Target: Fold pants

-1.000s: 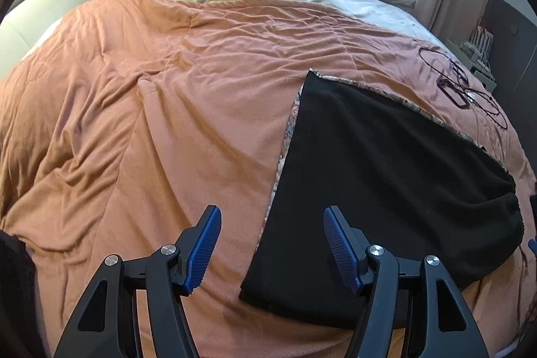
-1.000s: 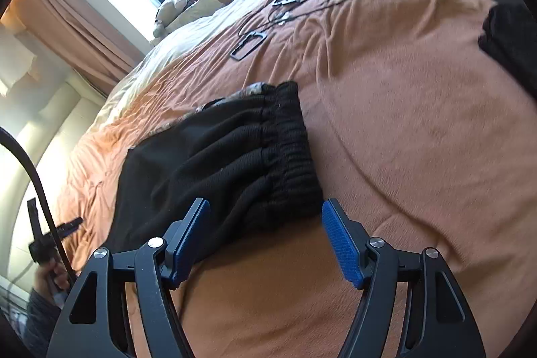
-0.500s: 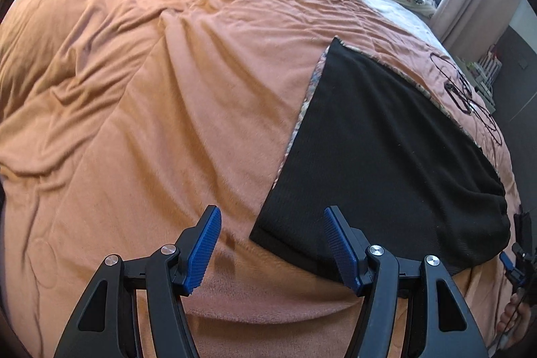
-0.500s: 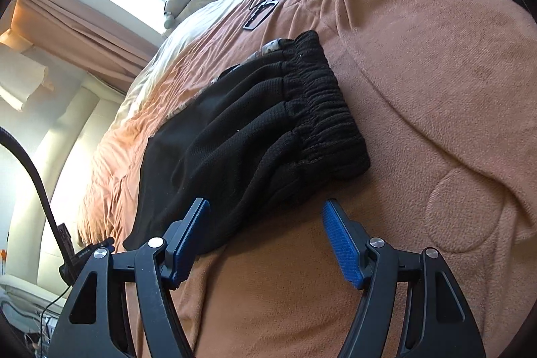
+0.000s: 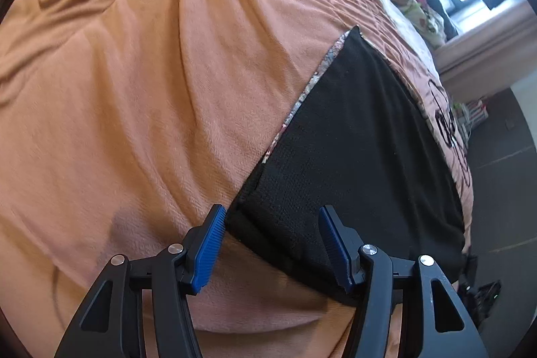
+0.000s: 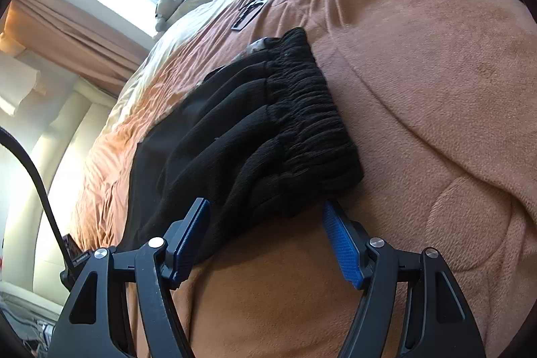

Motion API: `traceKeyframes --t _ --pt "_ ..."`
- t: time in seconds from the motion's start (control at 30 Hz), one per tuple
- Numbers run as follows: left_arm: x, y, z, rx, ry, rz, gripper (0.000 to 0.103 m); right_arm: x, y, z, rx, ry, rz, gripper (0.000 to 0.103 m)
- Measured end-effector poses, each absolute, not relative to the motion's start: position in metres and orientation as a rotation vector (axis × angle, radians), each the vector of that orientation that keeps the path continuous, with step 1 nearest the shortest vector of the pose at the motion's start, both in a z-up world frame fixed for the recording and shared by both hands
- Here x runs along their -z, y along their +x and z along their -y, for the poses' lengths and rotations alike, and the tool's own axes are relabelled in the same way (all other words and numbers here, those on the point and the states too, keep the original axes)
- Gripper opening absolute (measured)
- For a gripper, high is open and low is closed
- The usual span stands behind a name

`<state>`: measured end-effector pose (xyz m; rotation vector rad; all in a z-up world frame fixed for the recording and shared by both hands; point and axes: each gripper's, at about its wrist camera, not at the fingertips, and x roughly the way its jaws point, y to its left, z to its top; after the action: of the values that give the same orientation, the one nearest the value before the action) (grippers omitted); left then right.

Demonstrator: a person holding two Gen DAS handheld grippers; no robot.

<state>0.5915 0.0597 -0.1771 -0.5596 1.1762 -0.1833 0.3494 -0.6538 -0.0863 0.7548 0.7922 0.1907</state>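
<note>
Black pants (image 5: 362, 136) lie flat on the orange blanket (image 5: 141, 96). My left gripper (image 5: 270, 223) is closing around the hem corner; my right gripper (image 6: 266, 217), wide, straddles the waistband corner. Next I judge: pinch both, fold over.

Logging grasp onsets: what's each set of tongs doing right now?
Left tongs: closing, the black pants hem corner between the pads, not yet pinched.
Right tongs: open, straddling the pants' waistband corner, holding nothing.
</note>
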Motion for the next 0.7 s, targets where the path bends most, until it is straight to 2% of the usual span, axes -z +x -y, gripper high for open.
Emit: traceKeyframes --t 0.33,0.43,0.53,0.6,0.63,0.7 --pt "0.186 0.580 -0.071 0.084 -0.785 -1.160 0.059 0.090 0.350 0.647 -0.194 0.789 -0.791 0.068" --pt "0.185 0.580 -0.068 0.057 -0.784 -1.156 0.055 0.092 0.356 0.648 -0.189 0.813 -0.782 0.061" --pt "0.188 0.583 -0.067 0.022 -0.749 -1.159 0.032 0.097 0.360 0.650 -0.188 0.838 -0.770 0.053" --pt "0.190 0.583 -0.071 0.023 -0.775 -1.151 0.013 0.101 0.362 0.651 -0.205 0.868 -0.767 0.038" --pt "0.191 0.583 -0.073 0.032 -0.788 -1.143 0.013 0.102 0.364 0.651 -0.219 0.876 -0.766 0.028" --pt "0.184 0.579 -0.074 0.032 -0.769 -1.124 0.011 0.098 0.362 0.650 -0.222 0.854 -0.755 0.022"
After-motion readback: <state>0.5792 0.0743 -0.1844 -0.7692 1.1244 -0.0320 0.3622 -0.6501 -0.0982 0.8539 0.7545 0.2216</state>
